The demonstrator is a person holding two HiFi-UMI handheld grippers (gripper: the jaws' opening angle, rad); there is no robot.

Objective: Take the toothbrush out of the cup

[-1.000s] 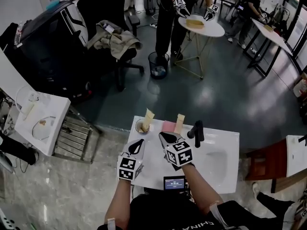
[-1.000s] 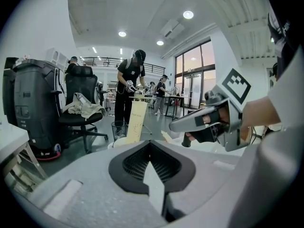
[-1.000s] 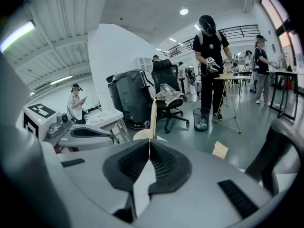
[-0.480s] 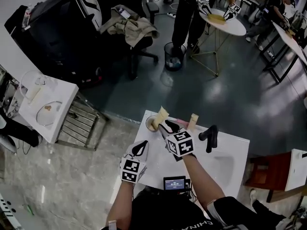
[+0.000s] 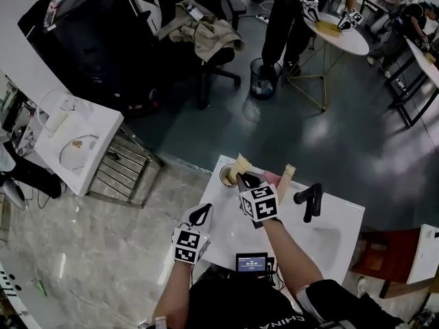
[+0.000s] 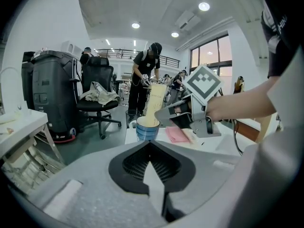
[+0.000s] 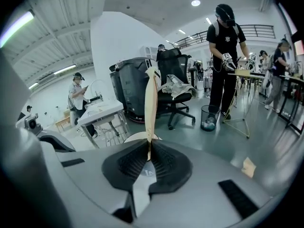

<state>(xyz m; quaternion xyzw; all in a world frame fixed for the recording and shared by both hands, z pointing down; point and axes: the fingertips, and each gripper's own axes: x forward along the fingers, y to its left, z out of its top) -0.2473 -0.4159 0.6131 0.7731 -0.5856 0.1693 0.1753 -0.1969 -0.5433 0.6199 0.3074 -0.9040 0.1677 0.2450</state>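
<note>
As its jaws close, the right gripper (image 7: pixel 148 148) clamps the toothbrush (image 7: pixel 151 103).

Surface (image 5: pixel 221 201) — near-left stretch bare, passable. Far edge crowded: cup (image 5: pixel 228 175), pink cloth (image 5: pixel 272 177), upright packet (image 5: pixel 287 173) close together. Black faucet (image 5: pixel 310 201) stands right of them — basin (image 5: pixel 322 242) below it open.

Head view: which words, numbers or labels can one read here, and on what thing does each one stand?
"CHINA": on the person's black shirt, seen upside down at the bottom edge.
Small screen below the hands: its figures are too small to read.
Nothing else is legible.
</note>
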